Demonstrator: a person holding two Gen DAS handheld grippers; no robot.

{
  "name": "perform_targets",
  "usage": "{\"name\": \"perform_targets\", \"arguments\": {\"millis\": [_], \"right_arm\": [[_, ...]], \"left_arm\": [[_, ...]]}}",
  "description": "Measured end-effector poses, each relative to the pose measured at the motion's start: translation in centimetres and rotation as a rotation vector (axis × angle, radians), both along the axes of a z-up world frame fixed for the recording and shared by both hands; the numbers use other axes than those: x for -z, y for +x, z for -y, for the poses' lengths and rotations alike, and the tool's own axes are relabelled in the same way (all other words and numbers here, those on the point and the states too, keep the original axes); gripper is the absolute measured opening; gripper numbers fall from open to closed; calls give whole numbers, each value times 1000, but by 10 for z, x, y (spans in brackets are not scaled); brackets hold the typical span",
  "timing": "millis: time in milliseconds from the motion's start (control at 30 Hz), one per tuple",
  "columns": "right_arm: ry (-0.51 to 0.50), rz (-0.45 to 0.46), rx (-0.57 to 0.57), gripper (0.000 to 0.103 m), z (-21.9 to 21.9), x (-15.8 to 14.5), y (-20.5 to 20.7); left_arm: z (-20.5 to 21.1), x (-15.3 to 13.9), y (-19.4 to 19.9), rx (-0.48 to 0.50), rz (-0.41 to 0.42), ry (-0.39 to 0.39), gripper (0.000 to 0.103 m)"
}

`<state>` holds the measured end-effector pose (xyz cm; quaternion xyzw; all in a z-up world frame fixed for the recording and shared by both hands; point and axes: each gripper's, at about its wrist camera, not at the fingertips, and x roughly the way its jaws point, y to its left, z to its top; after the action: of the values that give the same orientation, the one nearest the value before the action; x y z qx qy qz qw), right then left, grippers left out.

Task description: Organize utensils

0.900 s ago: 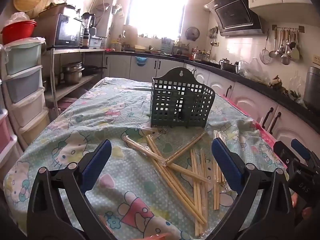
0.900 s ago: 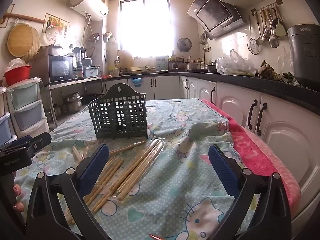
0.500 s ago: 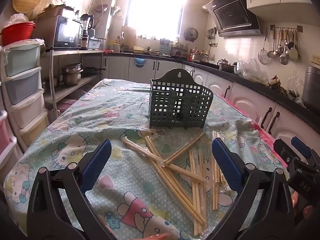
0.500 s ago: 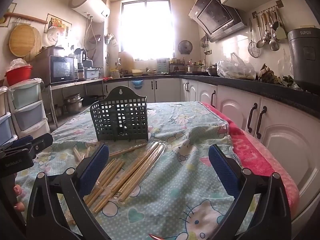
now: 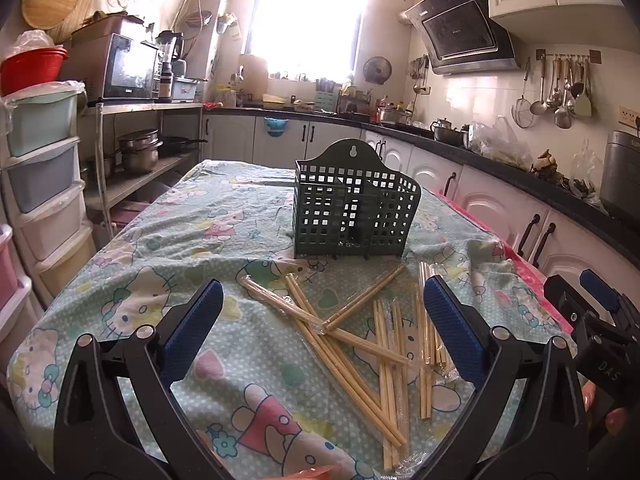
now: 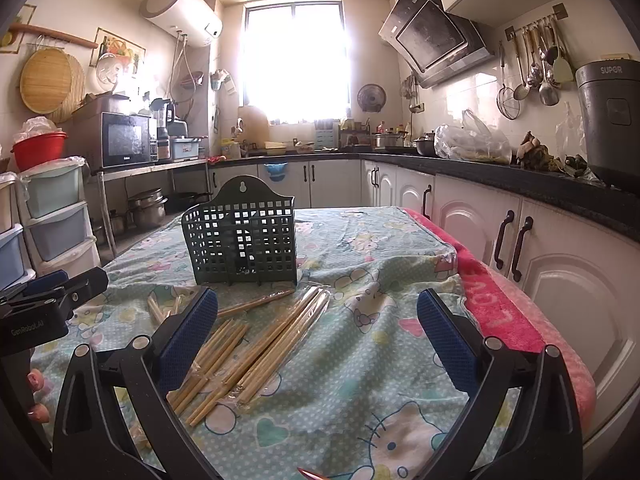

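1. The left gripper [image 5: 323, 324] hovers above the bench [image 5: 168, 240] with its fingers [image 5: 192, 326] released and spread wide; nothing sits between the blue pads.
2. The right gripper [image 6: 318, 330] likewise hovers with its fingers [image 6: 446, 338] released and wide apart, grasping nothing. In the left wrist view its black body shows at the right edge [image 5: 592, 320].
3. The bench is covered by a pale green cartoon-print tablecloth [image 6: 360, 360], with a pink towel [image 6: 516, 320] along its right side.
4. The bamboo chopsticks [image 5: 360, 332] lie loose on the tablecloth in front of both grippers, crossing each other at several angles. Several are in clear plastic sleeves.
5. In the right wrist view the chopsticks [image 6: 248, 352] lie mostly toward the left finger, running diagonally from near the holder toward the camera.
6. The dark green utensil holder [image 5: 354, 208] stands upright on the bench just beyond the chopsticks. It has perforated grid walls, a raised back plate with a hanging hole, and an inner divider. The right wrist view shows it [image 6: 242, 236] left of centre.
7. One chopstick tip lies close to the holder's base; whether it touches cannot be told.
8. A black-topped kitchen counter [image 6: 500, 178] with white cabinets runs along the right.
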<state>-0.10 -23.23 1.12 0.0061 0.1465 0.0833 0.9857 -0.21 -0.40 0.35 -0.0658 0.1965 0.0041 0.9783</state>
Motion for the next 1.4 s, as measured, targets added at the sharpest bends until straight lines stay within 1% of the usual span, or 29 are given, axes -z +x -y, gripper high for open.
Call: {"name": "perform_targets", "arguments": {"millis": [1033, 1400], "right_arm": [[3, 1, -3, 97, 0, 2, -2], [1, 2, -5, 97, -1, 2, -1]], "left_arm": [[2, -5, -5, 15, 7, -5, 93], [3, -2, -3, 20, -1, -5, 93]]}}
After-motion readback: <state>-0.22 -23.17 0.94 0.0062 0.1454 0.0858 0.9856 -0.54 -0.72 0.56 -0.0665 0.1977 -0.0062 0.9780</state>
